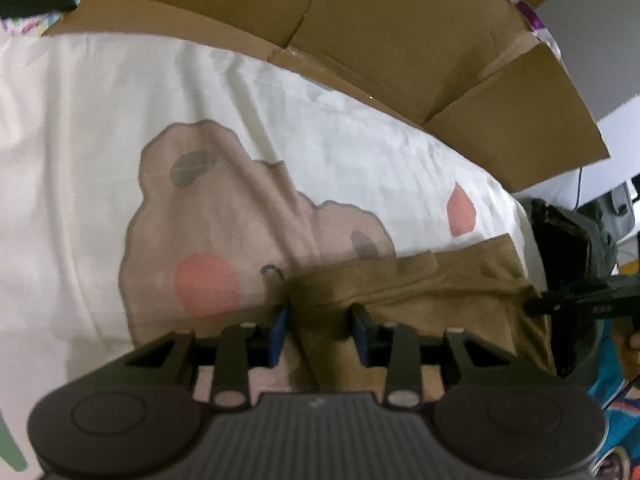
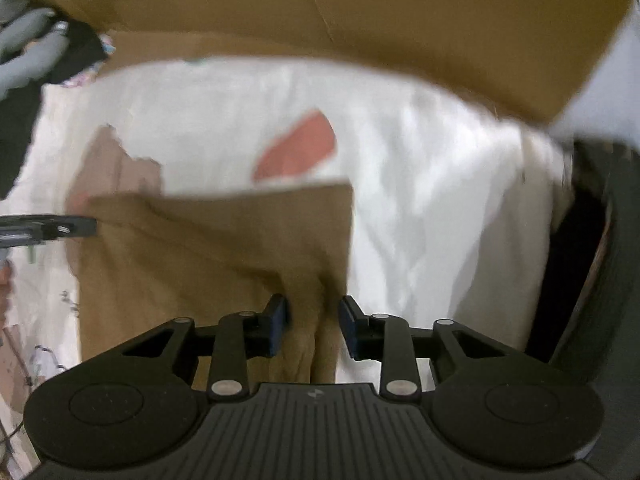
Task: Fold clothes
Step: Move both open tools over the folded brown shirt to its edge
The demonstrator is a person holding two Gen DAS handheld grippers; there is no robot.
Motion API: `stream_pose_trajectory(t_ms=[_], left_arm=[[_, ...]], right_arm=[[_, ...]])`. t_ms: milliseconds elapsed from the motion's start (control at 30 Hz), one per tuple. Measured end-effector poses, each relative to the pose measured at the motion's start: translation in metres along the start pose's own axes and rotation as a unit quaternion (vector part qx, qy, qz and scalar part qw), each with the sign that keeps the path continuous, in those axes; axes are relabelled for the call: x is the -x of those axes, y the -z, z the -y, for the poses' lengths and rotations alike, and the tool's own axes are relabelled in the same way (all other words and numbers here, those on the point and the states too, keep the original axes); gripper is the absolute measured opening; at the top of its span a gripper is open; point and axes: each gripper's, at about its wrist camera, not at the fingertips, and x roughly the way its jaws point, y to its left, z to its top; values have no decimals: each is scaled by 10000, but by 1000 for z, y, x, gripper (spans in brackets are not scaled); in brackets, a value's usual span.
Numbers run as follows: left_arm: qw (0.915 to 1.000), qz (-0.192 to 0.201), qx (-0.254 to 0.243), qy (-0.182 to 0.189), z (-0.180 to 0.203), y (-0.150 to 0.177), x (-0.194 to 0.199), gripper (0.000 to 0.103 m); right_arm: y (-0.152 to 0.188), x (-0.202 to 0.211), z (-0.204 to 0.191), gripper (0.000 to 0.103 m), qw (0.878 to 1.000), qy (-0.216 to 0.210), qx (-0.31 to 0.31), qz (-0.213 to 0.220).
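Note:
A brown garment (image 1: 420,300) lies folded on the white printed sheet (image 1: 80,140), its straight top edge running across the right wrist view (image 2: 200,248). My left gripper (image 1: 320,330) is shut on a bunched fold at the garment's left end, the cloth filling the gap between its blue pads (image 1: 278,332). My right gripper (image 2: 313,326) is shut on a ridge of the same cloth near its right edge. Each gripper shows in the other's view: the right one (image 1: 580,304) at the garment's right end, the left one (image 2: 48,230) at its left corner.
Cardboard boxes (image 1: 400,20) wall off the far side of the sheet (image 2: 420,200). A heap of dark and grey clothes (image 2: 60,52) sits at the far left. A dark bag (image 1: 568,240) stands off the sheet's right edge, beside a person's teal sleeve (image 1: 616,384).

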Motion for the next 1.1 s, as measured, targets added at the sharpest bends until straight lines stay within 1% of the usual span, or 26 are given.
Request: stream_pose_trajectory(t_ms=[33,67,100,167,233,300,367,400,467,533,567,633,667,733,800,833,900,933,1000,1100], left_arm=[[10000,0,-6,-17,0,0,2,38],[10000,-11,5,-48,0,0,4,38],[9999,-21,21,-101,1,0,7,38],[9998,7,56,-208,3,0,13,38],[9994,76,92,-317,5,1,20,38],[9991,81,120,-392,7,1,25,38],[9987,42,57,-510,10,-1,25,38],[9984,26,43,-559,12,-2,25,38],[9980,-60,32,-635,17,-4,24,38],[9972,-134,-36,-733,24,-6,23,38],[9968,-160,-80,-781,27,-7,23,38],[9962,-173,-83,-855,34,-6,26,39],[9959,-163,-43,-887,37,-5,27,42],[9956,-137,60,-929,44,-3,31,44],[9954,-71,232,-923,50,1,38,46],[9953,-42,321,-918,53,3,41,49],[9946,-48,543,-887,58,11,45,49],[9941,-68,513,-949,62,14,47,49],[9932,-67,484,-1054,70,22,51,49],[9921,-56,739,-1009,78,38,57,50]], right_arm=[[3,-5,4,34,9998,-116,-178,-48],[5,-9,8,21,9991,-243,-358,-40],[6,-11,10,14,9987,-286,-425,16],[6,-10,13,10,9985,-327,-415,148],[5,-8,13,9,9985,-270,-386,275],[3,-6,7,9,9989,-161,-157,410],[-1,0,0,9,9976,-35,162,677],[-1,2,0,4,9962,-8,214,842],[-3,6,0,0,9926,47,319,1171],[-5,11,1,0,9880,93,389,1489],[-5,14,4,0,9864,80,323,1611],[-4,22,9,2,9839,-44,157,1780],[-2,29,12,2,9838,-181,68,1780],[4,41,16,11,9840,-436,31,1729],[12,53,15,36,9832,-585,182,1721],[17,61,14,39,9820,-592,282,1773],[30,76,15,39,9791,-608,398,1901],[36,83,16,39,9778,-634,447,1946],[45,91,22,39,9777,-685,515,1916],[59,99,31,39,9808,-541,651,1757]])
